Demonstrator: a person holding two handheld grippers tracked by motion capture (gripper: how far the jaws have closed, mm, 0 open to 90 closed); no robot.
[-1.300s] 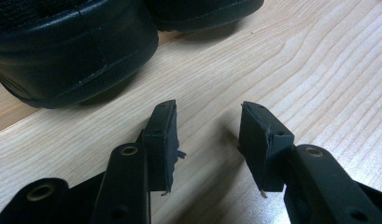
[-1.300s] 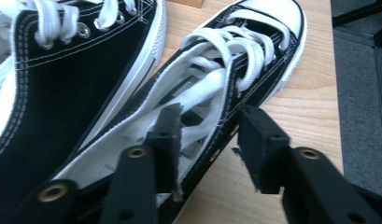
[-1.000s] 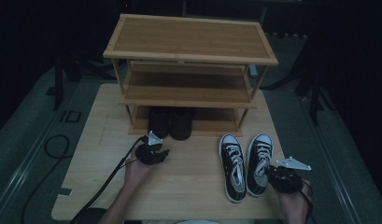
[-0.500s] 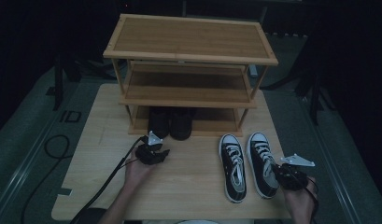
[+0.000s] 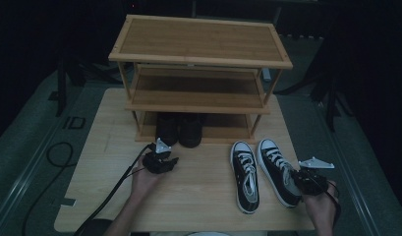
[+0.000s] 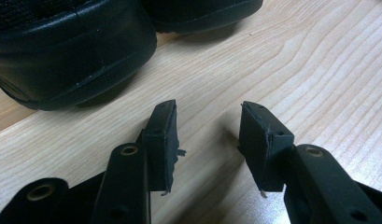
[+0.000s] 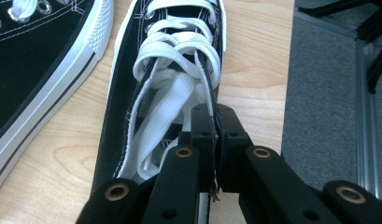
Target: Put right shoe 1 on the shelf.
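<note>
High view: the rack (image 5: 201, 54) holds dark shoes (image 5: 180, 129) on its bottom shelf; two sneakers (image 5: 245, 174) lie on the table (image 5: 198, 196). Left gripper view: left gripper (image 6: 207, 128) spread, empty, near the shoes. Right gripper view: right gripper (image 7: 215, 123) pinches the right sneaker's (image 7: 170, 70) side wall.

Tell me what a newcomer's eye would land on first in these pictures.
First, the pair of black-and-white canvas sneakers lying side by side at the right of the wooden table, toes toward the rack. The right gripper is clamped on the side wall of the right-hand sneaker, beside its white laces. Behind stands a three-tier bamboo shoe rack with black shoes on its bottom shelf, and the left gripper hovers open before them.
</note>
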